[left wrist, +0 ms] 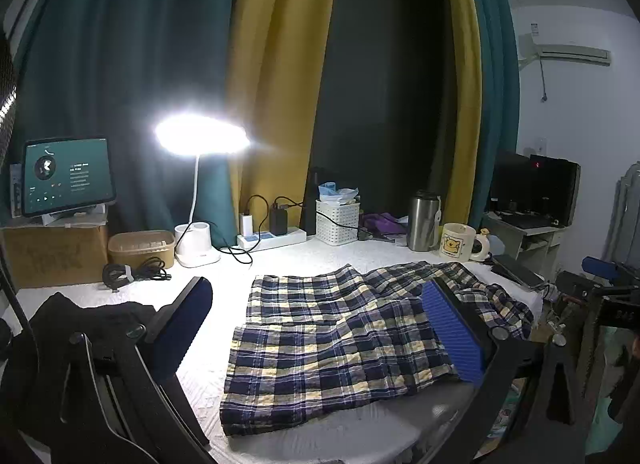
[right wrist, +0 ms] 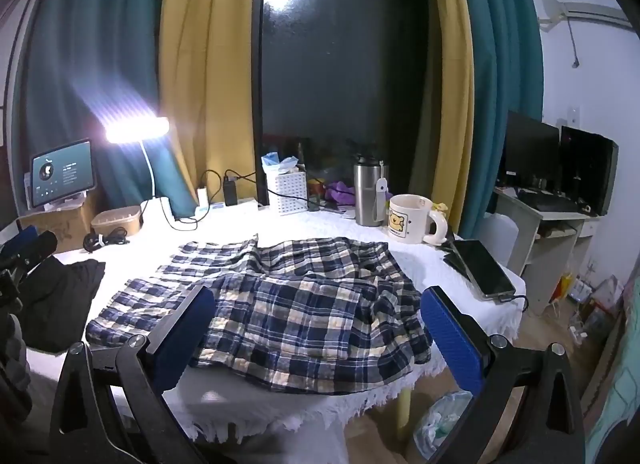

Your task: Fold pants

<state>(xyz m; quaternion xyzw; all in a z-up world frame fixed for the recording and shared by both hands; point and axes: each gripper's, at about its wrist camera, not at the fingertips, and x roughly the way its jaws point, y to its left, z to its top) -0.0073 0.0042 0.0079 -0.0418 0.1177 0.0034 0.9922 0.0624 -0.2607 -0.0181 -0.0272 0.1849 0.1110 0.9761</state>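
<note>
While the plaid pants point(left wrist: 340, 340) are spread flat on the white-covered table point(right wrist: 432, 264), legs leftward, both tools are held released above the near edge: left gripper point(left wrist: 320, 328), right gripper point(right wrist: 316, 340). Nothing is grasped; corners appear targeted.

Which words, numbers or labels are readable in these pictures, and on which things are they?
None can be read.
Tablet: lines of screen text, too small.
Mug: bear picture with a caption, blurred.
Cardboard box: faint print, illegible.
Monitor: red light, no digit clear.
</note>
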